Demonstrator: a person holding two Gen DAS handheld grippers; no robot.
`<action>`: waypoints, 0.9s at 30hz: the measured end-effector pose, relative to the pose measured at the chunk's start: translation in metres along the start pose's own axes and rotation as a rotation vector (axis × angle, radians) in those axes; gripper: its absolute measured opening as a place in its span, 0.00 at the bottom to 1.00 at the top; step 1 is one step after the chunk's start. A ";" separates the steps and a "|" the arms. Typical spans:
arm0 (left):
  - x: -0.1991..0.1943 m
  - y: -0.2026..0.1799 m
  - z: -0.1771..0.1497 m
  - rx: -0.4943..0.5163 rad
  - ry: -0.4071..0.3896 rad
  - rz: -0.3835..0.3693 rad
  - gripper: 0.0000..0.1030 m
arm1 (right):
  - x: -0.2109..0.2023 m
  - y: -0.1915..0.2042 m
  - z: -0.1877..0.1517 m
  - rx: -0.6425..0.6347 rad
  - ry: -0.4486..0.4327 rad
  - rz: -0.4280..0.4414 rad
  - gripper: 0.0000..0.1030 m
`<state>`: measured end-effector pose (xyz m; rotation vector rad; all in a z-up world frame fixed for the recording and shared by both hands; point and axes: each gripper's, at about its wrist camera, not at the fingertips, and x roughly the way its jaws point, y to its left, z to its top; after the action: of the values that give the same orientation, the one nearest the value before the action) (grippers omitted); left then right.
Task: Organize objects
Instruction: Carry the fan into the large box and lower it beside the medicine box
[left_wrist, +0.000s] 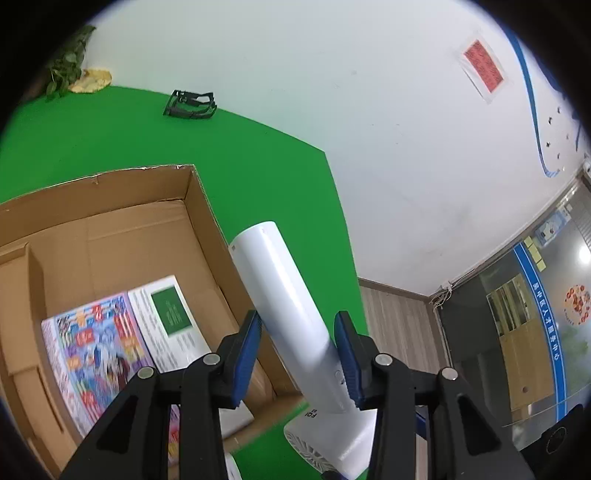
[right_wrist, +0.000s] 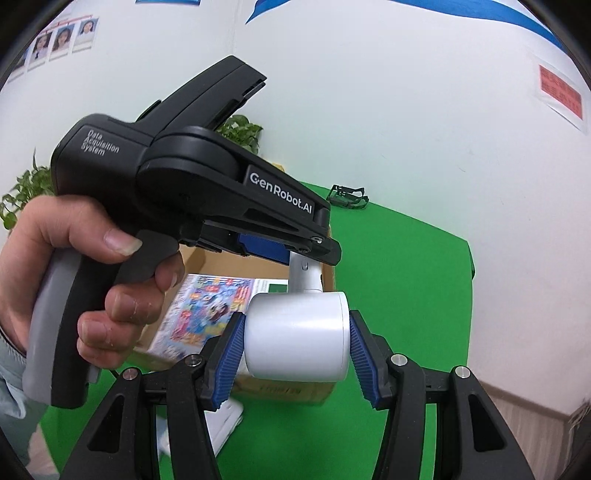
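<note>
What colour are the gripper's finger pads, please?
Blue, ribbed pads, clearest in the right wrist view.

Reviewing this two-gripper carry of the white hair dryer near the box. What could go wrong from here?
1. The left gripper pinches only the smooth, tapered handle of the hair dryer, so it could slide or twist.
2. The right gripper clamps the round barrel; if the hands drift apart, one grip may pop off.
3. The cardboard box wall sits close beside the dryer and could be clipped, and the books inside leave limited floor space.
</note>
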<state>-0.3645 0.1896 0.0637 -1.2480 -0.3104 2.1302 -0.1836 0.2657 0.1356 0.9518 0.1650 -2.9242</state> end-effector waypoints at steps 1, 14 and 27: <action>0.003 0.009 0.005 -0.007 0.009 -0.005 0.39 | 0.008 -0.001 0.002 -0.005 0.009 -0.001 0.51; 0.085 0.094 0.010 -0.163 0.134 -0.017 0.34 | 0.131 0.022 -0.027 -0.172 0.190 -0.076 0.51; 0.127 0.079 0.000 -0.146 0.268 0.045 0.33 | 0.166 0.015 -0.055 -0.035 0.387 -0.016 0.52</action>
<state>-0.4406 0.2091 -0.0638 -1.6187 -0.3278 1.9741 -0.2841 0.2531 -0.0072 1.5054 0.2413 -2.7057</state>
